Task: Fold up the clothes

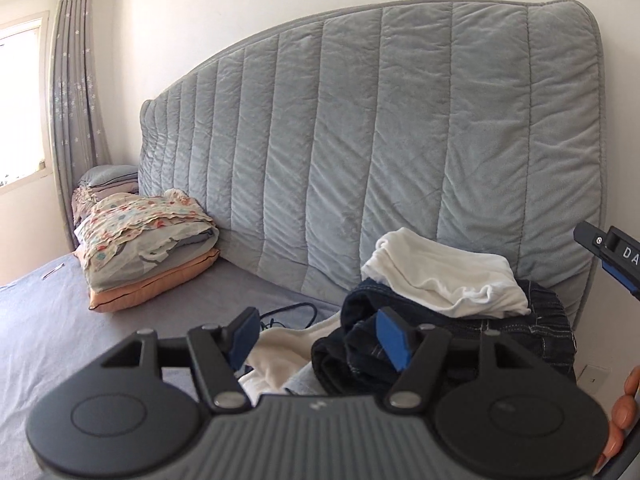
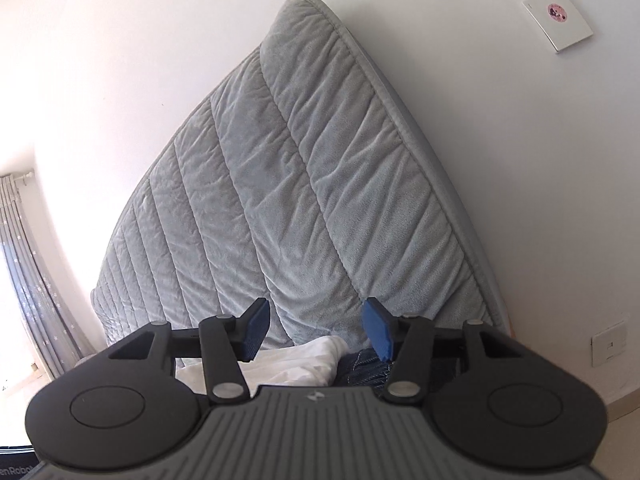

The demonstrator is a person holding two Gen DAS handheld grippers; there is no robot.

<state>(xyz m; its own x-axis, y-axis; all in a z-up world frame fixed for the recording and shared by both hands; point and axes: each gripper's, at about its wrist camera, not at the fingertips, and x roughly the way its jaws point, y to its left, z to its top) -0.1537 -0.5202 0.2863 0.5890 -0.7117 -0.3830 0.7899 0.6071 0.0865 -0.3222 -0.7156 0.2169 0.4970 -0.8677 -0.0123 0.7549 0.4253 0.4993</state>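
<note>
Left hand-held gripper (image 1: 318,336): released, empty, above dark jeans (image 1: 460,344) and white garment (image 1: 444,276). Right hand-held gripper (image 2: 318,330): released, empty.

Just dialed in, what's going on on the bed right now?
A person holds a gripper in each hand over a clothes pile on the bed. A white garment lies on dark jeans, more white cloth beside them. The left gripper and right gripper are open and empty. Nothing is picked up yet.
</note>
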